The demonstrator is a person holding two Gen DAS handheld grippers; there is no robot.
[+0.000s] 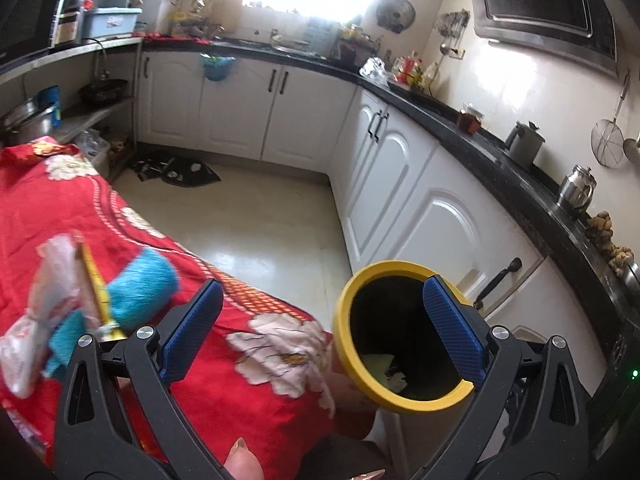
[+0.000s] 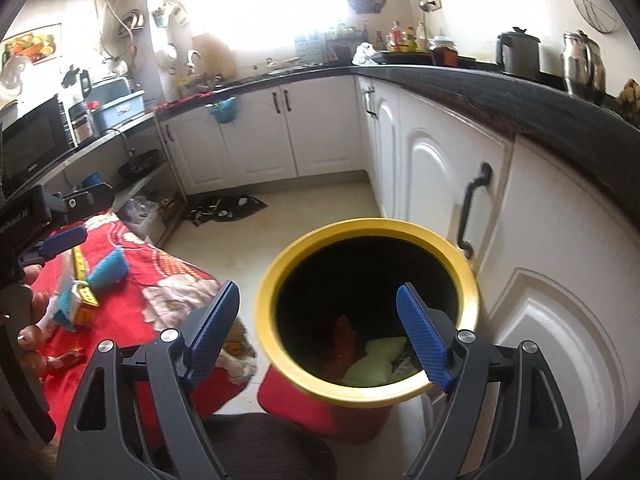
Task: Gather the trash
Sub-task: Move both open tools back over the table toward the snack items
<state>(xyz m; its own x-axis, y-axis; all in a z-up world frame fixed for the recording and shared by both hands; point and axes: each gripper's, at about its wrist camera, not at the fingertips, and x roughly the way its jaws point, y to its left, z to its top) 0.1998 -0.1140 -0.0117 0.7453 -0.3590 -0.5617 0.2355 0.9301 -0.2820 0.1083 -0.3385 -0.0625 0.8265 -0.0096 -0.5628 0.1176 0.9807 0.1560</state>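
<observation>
A yellow-rimmed bin (image 1: 344,312) (image 2: 468,280) stands on the floor beside the red floral-covered table (image 1: 60,208) (image 2: 132,300). Pale green scraps (image 2: 378,356) and an orange piece (image 2: 344,340) lie inside it. My right gripper (image 2: 320,332) is open and empty above the bin mouth. My left gripper (image 1: 324,328) is open and empty between the table edge and the bin. On the cloth lie a white plastic wrapper (image 1: 48,292), a yellow carton (image 1: 94,288) (image 2: 82,280), a blue scrubber (image 1: 140,284) (image 2: 109,269) and a small red wrapper (image 2: 64,358).
White cabinets (image 2: 540,280) under a black counter (image 2: 480,84) run along the right and back. A kettle (image 2: 516,54) and steel jug (image 2: 584,64) stand on the counter. A dark mat (image 2: 228,208) lies on the tile floor. A shelf with a microwave (image 2: 28,140) stands at left.
</observation>
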